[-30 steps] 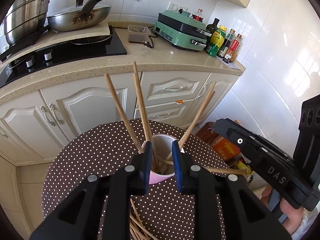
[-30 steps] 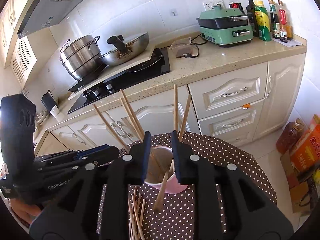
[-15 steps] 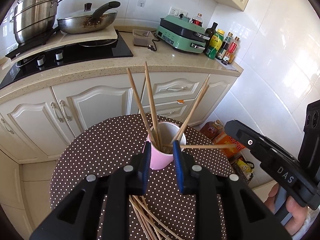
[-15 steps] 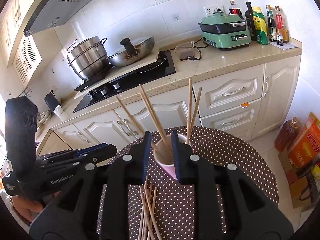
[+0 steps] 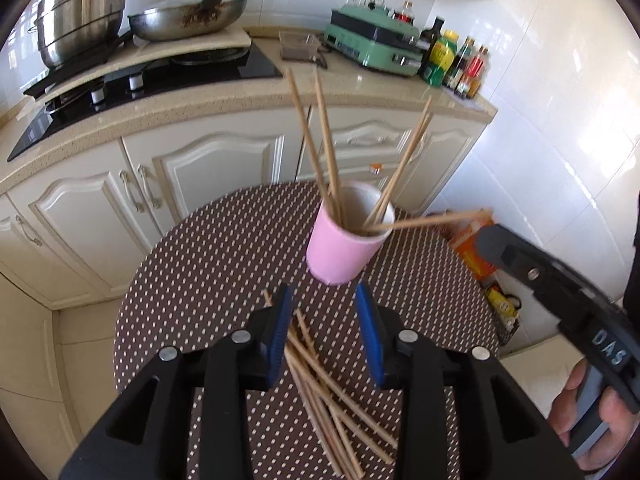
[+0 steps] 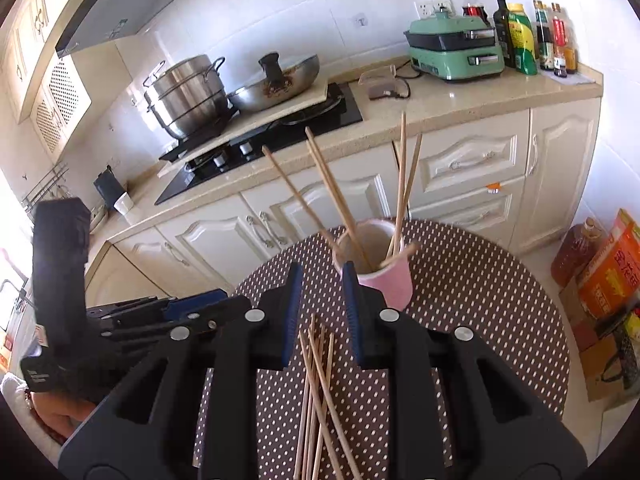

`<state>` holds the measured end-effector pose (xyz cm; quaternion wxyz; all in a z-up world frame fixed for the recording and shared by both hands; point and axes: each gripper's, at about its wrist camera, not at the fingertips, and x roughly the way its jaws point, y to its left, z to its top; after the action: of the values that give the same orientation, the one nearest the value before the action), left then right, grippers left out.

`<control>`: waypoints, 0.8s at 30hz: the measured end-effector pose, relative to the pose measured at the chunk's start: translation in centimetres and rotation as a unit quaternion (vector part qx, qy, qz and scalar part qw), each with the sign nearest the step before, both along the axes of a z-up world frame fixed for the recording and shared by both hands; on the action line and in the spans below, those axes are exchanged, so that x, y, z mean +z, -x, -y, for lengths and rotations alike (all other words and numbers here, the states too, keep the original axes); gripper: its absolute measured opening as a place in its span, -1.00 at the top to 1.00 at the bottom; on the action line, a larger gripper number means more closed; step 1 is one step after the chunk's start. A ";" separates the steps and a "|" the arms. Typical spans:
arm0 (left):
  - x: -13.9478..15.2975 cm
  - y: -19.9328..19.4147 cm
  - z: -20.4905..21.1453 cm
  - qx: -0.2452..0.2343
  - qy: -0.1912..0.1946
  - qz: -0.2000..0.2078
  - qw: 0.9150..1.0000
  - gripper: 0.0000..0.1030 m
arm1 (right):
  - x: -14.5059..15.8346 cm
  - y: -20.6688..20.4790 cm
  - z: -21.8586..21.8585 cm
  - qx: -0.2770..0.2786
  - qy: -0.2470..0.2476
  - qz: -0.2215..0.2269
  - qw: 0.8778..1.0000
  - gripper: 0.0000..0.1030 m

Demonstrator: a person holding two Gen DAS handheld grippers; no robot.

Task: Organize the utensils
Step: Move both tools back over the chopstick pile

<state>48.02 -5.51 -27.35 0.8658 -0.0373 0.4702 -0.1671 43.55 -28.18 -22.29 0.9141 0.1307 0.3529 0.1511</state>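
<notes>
Pale, matt wooden chopsticks [image 5: 332, 396] lie beneath the matt black plastic left gripper [image 5: 325, 328]. Ahead of it stands a smooth pink cup [image 5: 340, 246] on brown dotted cloth [image 5: 224, 264]. Beyond are glossy white tiles [image 5: 560, 92].

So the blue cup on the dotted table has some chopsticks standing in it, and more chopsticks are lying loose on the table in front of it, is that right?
Not quite: the cup is pink, not blue, as the left wrist view shows. The rest holds: chopsticks stand in it, and more chopsticks lie loose on the dotted table in front of it.
</notes>
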 end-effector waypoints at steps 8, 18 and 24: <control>-5.4 0.6 -1.2 -0.002 -0.029 -0.080 0.996 0.36 | -4.0 1.4 -1.4 0.012 0.011 -0.055 0.998 0.58; -10.7 -0.1 -0.7 -0.008 -0.004 -0.172 0.985 0.36 | -9.2 1.0 -2.5 0.025 0.028 -0.128 0.991 0.58; -13.5 -1.1 0.4 -0.009 -0.007 -0.205 0.979 0.36 | -12.1 0.5 -2.3 0.028 0.026 -0.175 0.984 0.58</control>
<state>49.07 -5.93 -40.89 0.7498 -0.0603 0.6390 -0.1609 43.10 -25.87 -34.36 0.8368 0.1215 0.5144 0.1425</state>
